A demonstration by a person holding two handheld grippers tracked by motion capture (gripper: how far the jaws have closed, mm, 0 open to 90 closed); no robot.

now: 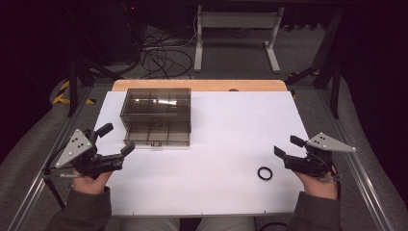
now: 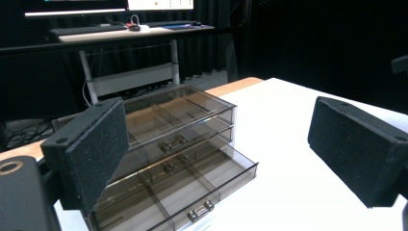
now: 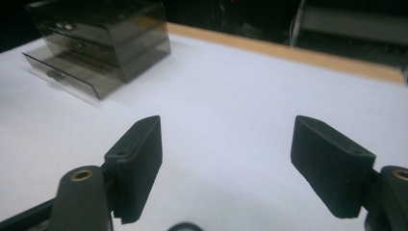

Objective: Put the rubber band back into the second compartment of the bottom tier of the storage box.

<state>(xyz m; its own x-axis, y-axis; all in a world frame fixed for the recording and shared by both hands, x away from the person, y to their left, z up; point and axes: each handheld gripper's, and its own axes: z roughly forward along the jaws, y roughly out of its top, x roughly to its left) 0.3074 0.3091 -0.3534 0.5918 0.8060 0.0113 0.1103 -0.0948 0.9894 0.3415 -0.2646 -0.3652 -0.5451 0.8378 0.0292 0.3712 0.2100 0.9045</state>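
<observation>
The black ring [image 1: 264,173] lies flat on the white table [image 1: 231,125], on its near right part, just beside my right gripper [image 1: 285,146] and a little nearer to me than its tips. In the right gripper view only its top arc [image 3: 185,226] shows at the bottom edge, between the roots of the jaws. Nothing touches it.

My right gripper is empty, its jaws standing well apart with bare table between them. It points toward the left of the table and sits above and past the ring, not over it.

Well apart from the ring, at the far left of the table, stands the smoky clear drawer box [image 1: 157,116]. Its bottom drawer [image 2: 192,185] is pulled out, and its compartments look empty as far as I can tell. The two drawers above it are closed.

My left gripper [image 1: 116,138] is held just beside the box, at its near left corner, jaws wide apart and holding nothing.

Judgement: the drawer is ready, and the step in hand is the approach to the ring. The next move calls for drawing the right gripper back and down so the jaws straddle the ring, then closing squarely. The ring is thin and flat, so a shallow grip may let it slip.
</observation>
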